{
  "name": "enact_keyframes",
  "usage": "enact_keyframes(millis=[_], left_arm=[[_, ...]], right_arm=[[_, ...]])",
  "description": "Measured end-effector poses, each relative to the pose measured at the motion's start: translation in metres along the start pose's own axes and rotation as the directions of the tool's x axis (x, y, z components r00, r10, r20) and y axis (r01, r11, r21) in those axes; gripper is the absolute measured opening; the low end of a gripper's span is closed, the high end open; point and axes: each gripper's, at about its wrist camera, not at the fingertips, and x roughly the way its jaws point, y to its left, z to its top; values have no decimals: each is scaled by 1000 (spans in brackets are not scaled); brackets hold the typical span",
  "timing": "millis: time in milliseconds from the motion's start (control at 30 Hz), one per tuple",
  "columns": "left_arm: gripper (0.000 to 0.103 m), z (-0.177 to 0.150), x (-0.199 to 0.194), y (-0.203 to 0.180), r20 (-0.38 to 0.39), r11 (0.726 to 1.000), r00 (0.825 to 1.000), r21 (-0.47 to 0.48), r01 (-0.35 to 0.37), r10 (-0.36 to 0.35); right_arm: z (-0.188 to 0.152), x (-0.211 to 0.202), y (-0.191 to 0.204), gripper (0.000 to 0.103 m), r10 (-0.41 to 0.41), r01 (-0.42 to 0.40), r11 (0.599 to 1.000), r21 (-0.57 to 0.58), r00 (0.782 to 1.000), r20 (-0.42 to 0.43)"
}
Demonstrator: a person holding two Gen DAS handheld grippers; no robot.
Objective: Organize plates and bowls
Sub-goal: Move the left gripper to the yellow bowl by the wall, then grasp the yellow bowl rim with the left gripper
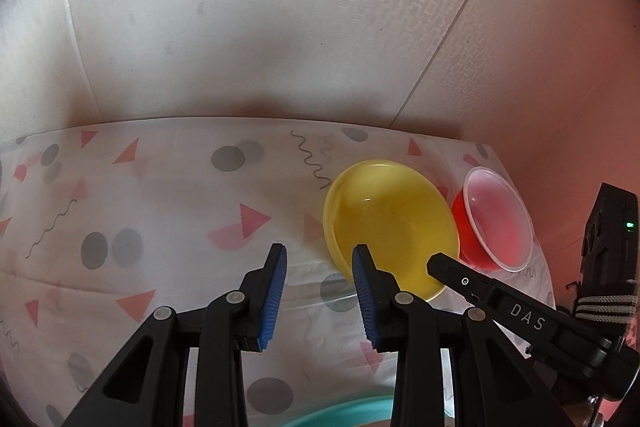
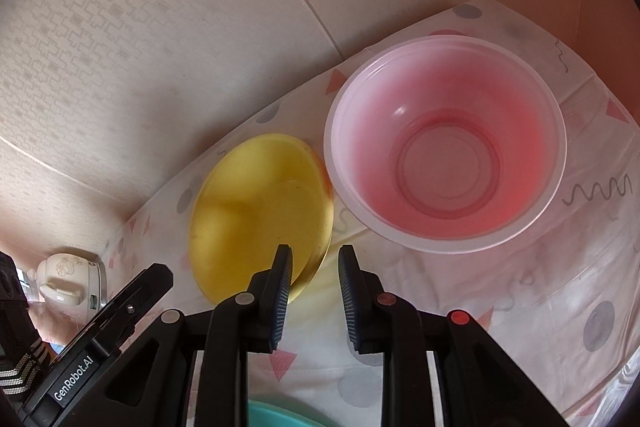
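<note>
Standing by the patterned tablecloth (image 1: 160, 195), I see the yellow plate (image 2: 256, 203) lying flat near the wall with the red bowl (image 2: 444, 151) just beside it, rims almost touching. Both look like thin, light, slick plastic, likely to skid or flex, so I judge the rim the place to pinch. The left gripper (image 1: 320, 259) and right gripper (image 2: 314, 259) hover partly open, holding nothing, the right's jaws astride the plate's near edge.
</note>
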Motion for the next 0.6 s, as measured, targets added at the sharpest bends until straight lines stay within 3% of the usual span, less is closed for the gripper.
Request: enact_keyframes(millis=[167, 233, 267, 433, 600], left_arm=[[34, 0, 22, -1, -45, 999, 998, -18, 35, -36], [21, -2, 28, -4, -68, 999, 997, 4, 36, -36], [20, -4, 28, -4, -60, 1000, 998, 14, 25, -24], [18, -10, 13, 9, -48, 999, 998, -33, 32, -33], [18, -25, -15, 21, -26, 999, 999, -50, -21, 19]], right_arm=[[1, 9, 9, 18, 5, -5, 999, -36, 1000, -13], [0, 11, 13, 17, 9, -10, 998, -59, 1000, -17], [0, 12, 15, 17, 4, -5, 997, -74, 1000, -16], [-2, 13, 22, 17, 41, -47, 992, -115, 998, -52], [-15, 13, 44, 17, 73, -91, 976, -196, 993, -95]])
